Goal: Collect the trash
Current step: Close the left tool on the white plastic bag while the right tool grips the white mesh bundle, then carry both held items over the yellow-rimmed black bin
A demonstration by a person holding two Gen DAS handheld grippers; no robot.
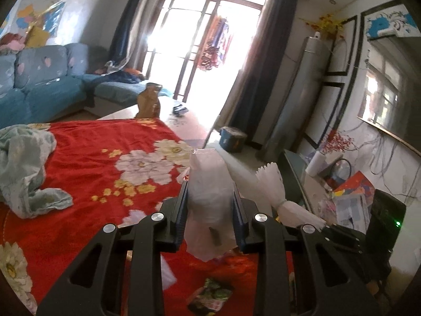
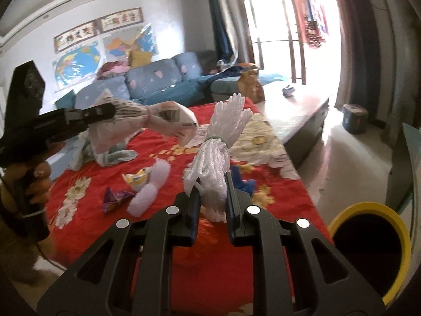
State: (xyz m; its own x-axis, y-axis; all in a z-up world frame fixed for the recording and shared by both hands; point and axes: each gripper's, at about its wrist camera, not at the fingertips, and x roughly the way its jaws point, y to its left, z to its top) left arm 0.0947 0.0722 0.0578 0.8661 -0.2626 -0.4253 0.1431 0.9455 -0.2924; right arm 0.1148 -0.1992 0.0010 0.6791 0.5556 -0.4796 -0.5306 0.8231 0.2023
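- Left gripper [image 1: 210, 210] clamped on a crumpled plastic bag [image 1: 210, 205], centre of the left view; bag's lower end hidden behind the fingers.
- Right gripper [image 2: 212, 205] closed around a white foam net [image 2: 219, 158] tied with a band, mid-frame, held above the red cloth [image 2: 168, 163].
- Wrappers [image 2: 115, 197] lying loose on the cloth, left of centre; print unreadable.
- Yellow-rimmed bin [image 2: 368, 210] cut off at lower right.
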